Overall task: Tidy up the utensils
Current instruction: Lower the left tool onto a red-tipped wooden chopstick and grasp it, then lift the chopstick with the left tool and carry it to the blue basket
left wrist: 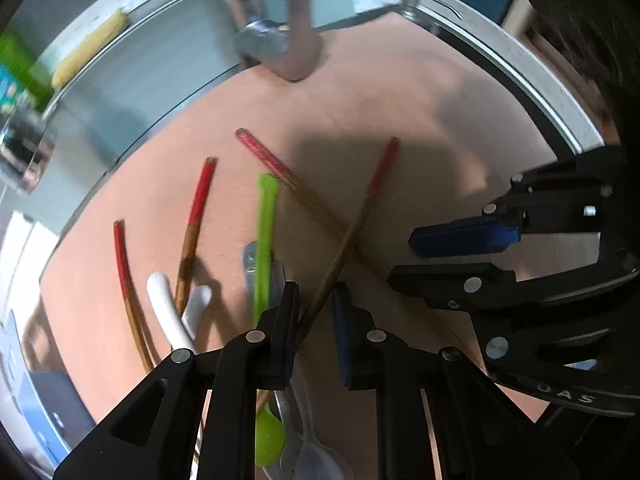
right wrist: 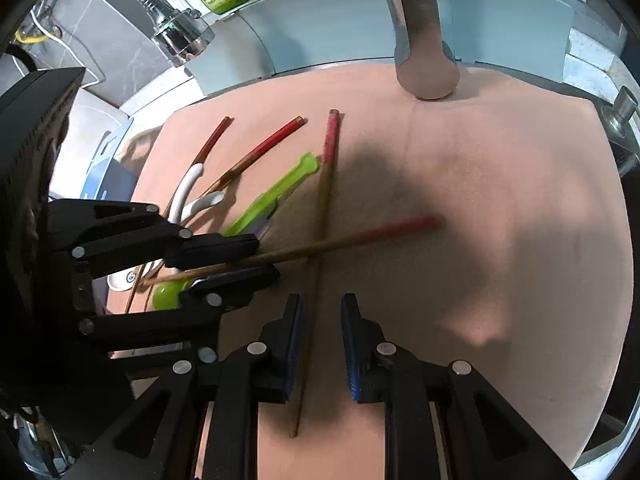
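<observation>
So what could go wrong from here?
The held chopstick, in the left gripper, crosses over the flat chopstick between the right gripper's open fingers; they may knock. Gripped near one end, it may swing or slip. The spoons close by could get nudged.
</observation>
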Motion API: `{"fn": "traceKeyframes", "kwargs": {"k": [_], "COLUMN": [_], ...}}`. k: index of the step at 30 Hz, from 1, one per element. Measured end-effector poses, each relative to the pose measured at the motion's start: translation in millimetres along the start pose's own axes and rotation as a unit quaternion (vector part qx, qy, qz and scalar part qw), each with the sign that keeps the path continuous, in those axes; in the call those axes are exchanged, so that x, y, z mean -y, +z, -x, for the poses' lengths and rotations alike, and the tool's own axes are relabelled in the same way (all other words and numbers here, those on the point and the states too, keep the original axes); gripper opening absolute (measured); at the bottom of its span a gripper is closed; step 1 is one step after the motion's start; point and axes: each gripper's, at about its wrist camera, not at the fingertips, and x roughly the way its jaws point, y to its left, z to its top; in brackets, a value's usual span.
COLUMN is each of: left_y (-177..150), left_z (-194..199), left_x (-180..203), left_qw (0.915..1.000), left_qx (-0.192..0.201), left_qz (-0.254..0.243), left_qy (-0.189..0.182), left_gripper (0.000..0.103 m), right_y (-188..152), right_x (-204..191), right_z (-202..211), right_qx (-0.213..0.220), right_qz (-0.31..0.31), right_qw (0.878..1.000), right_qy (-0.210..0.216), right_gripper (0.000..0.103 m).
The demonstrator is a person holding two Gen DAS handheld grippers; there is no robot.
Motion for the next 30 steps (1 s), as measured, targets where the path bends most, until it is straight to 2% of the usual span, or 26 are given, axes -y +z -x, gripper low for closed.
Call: {"fn": "traceKeyframes", "kwargs": {"k": [4, 12, 16, 30], "left_y": [-6.8, -22.9, -31.9, -56.3], "left_z": [4.4, 7.9, 11.7, 26.9], "left_x": [-13.2, -34.2, -36.3, -52.4], "left_qw": [0.9995, 0.9934, 0.9884, 0.9572], "left_qx": [0.003, 0.022, 0.041, 0.106], "left_qz": [0.029, 0.104, 0.131, 0.243], "left_qy": [-0.006, -0.044, -0.065, -0.117], "left_gripper": [0.006, 0.005, 0.005, 0.005], "right_y": [5.0, 19.2, 26.6, 11.2], "right_x": [-6.1, -22.6, -28.0, 3.8], "right_z": [-5.7, -17.1, -21.1, -2.3], "right_qx": [0.005, 0.008, 0.006, 0.02], "right_qz": [0.003, 0.022, 0.031, -0.039], "right_qw": [1.0, 0.998, 0.997, 0.999], "right_qy": [-0.01, -0.053, -0.07, 0.003], "right_gripper": [0.018, 0.017, 0.008, 0.006]}}
